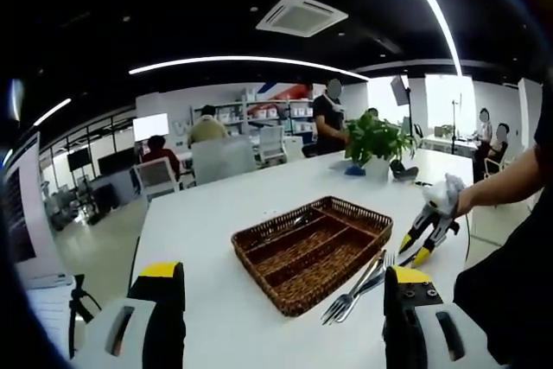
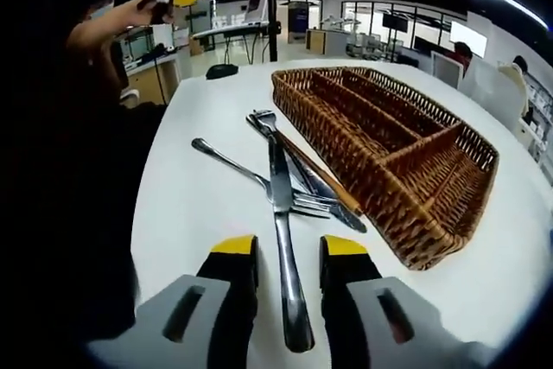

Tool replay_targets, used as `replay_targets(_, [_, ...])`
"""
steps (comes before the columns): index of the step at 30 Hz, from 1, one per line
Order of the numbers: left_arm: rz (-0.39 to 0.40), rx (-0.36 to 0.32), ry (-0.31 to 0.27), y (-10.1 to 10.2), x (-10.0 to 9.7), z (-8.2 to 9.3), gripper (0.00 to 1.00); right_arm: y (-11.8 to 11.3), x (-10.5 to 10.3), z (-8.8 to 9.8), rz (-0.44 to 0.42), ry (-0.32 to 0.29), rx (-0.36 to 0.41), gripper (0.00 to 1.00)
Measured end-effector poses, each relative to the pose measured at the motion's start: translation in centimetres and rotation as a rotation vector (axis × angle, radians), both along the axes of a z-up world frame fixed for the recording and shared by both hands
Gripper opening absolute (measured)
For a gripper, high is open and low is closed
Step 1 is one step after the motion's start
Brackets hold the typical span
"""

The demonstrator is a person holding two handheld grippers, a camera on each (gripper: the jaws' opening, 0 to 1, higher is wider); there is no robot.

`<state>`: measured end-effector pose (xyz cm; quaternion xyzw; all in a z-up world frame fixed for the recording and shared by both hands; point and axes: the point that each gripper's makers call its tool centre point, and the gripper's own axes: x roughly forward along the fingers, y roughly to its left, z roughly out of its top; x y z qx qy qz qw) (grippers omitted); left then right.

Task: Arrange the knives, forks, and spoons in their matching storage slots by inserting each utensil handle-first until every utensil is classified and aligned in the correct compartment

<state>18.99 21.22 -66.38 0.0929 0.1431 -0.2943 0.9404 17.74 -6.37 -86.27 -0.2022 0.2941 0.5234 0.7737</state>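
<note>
The right gripper (image 2: pixel 278 257) hovers with jaws apart astride the handle of a fork (image 2: pixel 282 213) that lies on the white table (image 2: pixel 186 205), crossed over other utensils (image 2: pixel 302 181) just beside the wicker tray (image 2: pixel 389 140). Farther off, the tray's slots look empty, so by this view sorting has hardly begun. The left gripper (image 1: pixel 281 287), raised well clear, holds nothing between its parted jaws.

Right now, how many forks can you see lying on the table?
2 that I can make out. One fork runs back between the right gripper's jaws; another fork crosses it from the left. More may hide in the pile beside the basket.
</note>
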Motion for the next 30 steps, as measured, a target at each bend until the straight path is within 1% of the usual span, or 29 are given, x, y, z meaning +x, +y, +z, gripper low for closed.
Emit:
replay_targets(4, [0.002, 0.001, 0.004, 0.0, 0.0, -0.2, 1.00, 0.2, -0.1, -0.5, 0.014, 0.006, -0.017, 0.22])
replay_targets(9, [0.000, 0.001, 0.006, 0.0, -0.1, -0.3, 1.00, 0.3, -0.1, -0.7, 0.015, 0.015, -0.021, 0.18])
replay_targets(11, [-0.002, 0.002, 0.006, 0.0, -0.2, -0.3, 1.00, 0.4, -0.1, -0.8, 0.015, 0.021, -0.019, 0.18])
replay_targets(14, [-0.009, 0.004, 0.013, -0.2, -0.3, -0.5, 1.00, 0.5, -0.2, -0.9, 0.026, 0.024, -0.028, 0.15])
replay_targets(19, [-0.047, 0.049, 0.018, -1.2, -0.3, -0.9, 1.00, 0.6, -0.1, -0.9, 0.025, 0.012, -0.038, 0.13])
replay_targets(22, [-0.060, 0.046, 0.013, -1.7, -0.3, -0.6, 1.00, 0.6, -0.1, -1.0, 0.032, 0.009, -0.045, 0.11])
replay_targets(24, [-0.066, 0.043, 0.008, -1.9, -0.3, -0.5, 1.00, 0.7, -0.4, -1.0, 0.059, 0.008, -0.060, 0.07])
replay_targets(25, [-0.068, 0.044, 0.008, -2.0, -0.3, -0.5, 1.00, 0.8, -0.4, -1.0, 0.074, -0.014, -0.072, 0.06])
replay_targets(26, [-0.069, 0.046, 0.006, -2.0, -0.4, -0.5, 1.00, 0.9, -0.5, -1.0, 0.086, -0.026, -0.085, 0.05])
replay_targets(27, [-0.068, 0.046, 0.007, -1.9, -0.4, -0.5, 1.00, 1.0, -0.6, -0.9, 0.093, -0.024, -0.089, 0.04])
replay_targets(28, [-0.067, 0.045, 0.010, -1.9, -0.4, -0.6, 1.00, 1.0, -0.5, -0.9, 0.102, -0.041, -0.094, 0.04])
replay_targets(30, [-0.066, 0.046, 0.012, -1.8, -0.5, -0.7, 1.00, 1.0, -0.5, -0.8, 0.094, -0.039, -0.094, 0.03])
